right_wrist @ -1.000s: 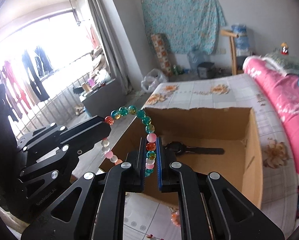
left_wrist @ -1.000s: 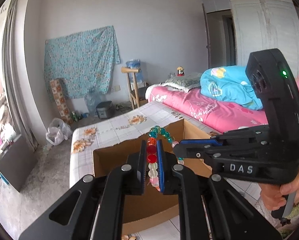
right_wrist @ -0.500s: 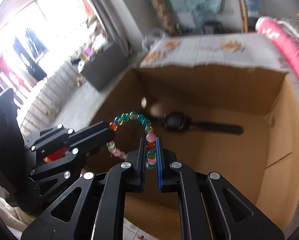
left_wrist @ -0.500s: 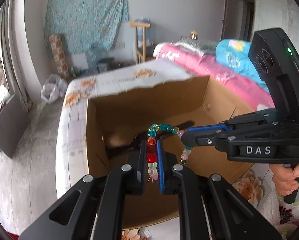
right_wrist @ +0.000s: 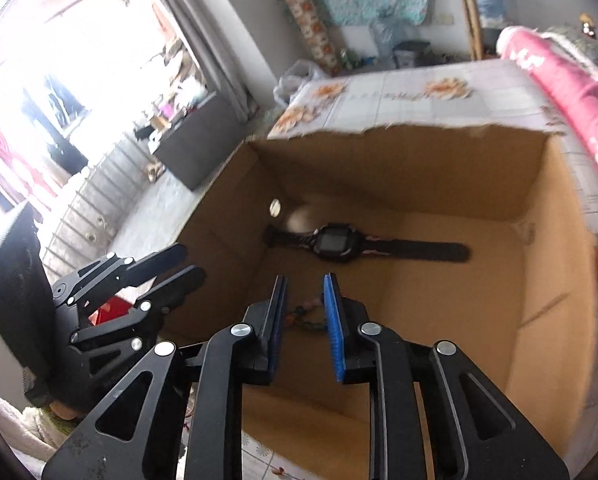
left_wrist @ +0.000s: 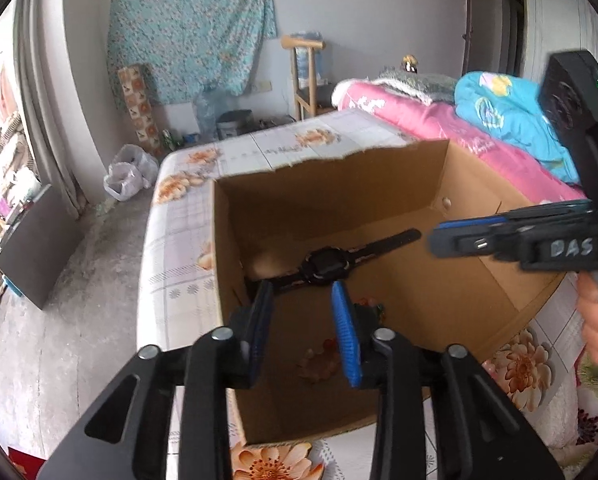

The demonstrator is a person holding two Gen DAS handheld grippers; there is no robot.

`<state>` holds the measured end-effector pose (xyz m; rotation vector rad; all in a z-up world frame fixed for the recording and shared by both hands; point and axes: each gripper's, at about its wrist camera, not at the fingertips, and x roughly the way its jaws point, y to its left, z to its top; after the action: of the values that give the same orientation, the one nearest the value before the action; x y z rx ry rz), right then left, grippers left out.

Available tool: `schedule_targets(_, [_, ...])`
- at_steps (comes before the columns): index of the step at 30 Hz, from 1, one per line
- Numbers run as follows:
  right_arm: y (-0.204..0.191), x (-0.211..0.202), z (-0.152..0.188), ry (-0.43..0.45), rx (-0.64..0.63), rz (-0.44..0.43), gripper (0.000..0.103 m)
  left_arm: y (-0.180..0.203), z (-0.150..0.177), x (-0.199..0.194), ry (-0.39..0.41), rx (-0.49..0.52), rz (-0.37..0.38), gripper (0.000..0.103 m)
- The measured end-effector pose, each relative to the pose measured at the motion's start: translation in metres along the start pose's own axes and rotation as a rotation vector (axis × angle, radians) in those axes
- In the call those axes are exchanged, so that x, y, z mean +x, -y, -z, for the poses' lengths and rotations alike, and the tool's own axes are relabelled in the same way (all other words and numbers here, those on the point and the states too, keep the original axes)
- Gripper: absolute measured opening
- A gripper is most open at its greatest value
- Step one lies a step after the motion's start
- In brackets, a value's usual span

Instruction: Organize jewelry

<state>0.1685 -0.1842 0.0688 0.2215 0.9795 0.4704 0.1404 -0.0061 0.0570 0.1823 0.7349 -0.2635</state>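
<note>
Fingers (right_wrist: 331, 308) apart above boxed bracelet (right_wrist: 305, 318), watch (right_wrist: 335, 242)

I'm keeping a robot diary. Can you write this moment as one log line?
left tongs: open | right tongs: open | bead bracelet: in cardboard box, near corner | watch: on box floor

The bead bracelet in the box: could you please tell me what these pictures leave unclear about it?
- Bead bracelet: right wrist view, only a blurred strip shows between the open right gripper fingers; its full loop is hidden.
- Left wrist view: blurred beads behind the open left gripper.
- Watch display: too small to read.
</note>
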Motion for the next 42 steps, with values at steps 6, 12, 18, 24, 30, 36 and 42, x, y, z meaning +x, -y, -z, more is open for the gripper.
schedule_targets(6, [0.014,-0.052,0.017,0.114,0.017,0.028,0.029,-0.015,0.002,-0.024,0.068,-0.048,-0.053,0.054])
schedule_targets(12, [0.022,-0.081,0.042,0.179,0.048,0.047,0.032,-0.032,0.011,-0.03,0.046,-0.135,-0.077,0.067])
schedule_targets(18, [0.014,-0.077,0.066,0.161,0.065,-0.051,0.036,-0.045,0.025,-0.019,-0.027,-0.256,-0.004,0.071])
schedule_targets(24, [0.013,-0.069,0.073,0.148,0.05,-0.005,0.039,-0.041,0.033,-0.005,-0.089,-0.329,0.112,0.071])
schedule_targets(30, [0.03,-0.067,0.074,0.136,0.095,-0.004,0.039,-0.029,0.033,-0.002,-0.095,-0.332,0.153,0.072])
schedule_targets(36, [0.033,-0.065,0.072,0.133,0.087,0.016,0.039,-0.029,0.033,-0.004,-0.089,-0.348,0.16,0.072])
schedule_targets(42, [0.035,-0.061,0.067,0.106,0.057,0.072,0.039,-0.033,0.036,-0.01,-0.074,-0.361,0.185,0.072])
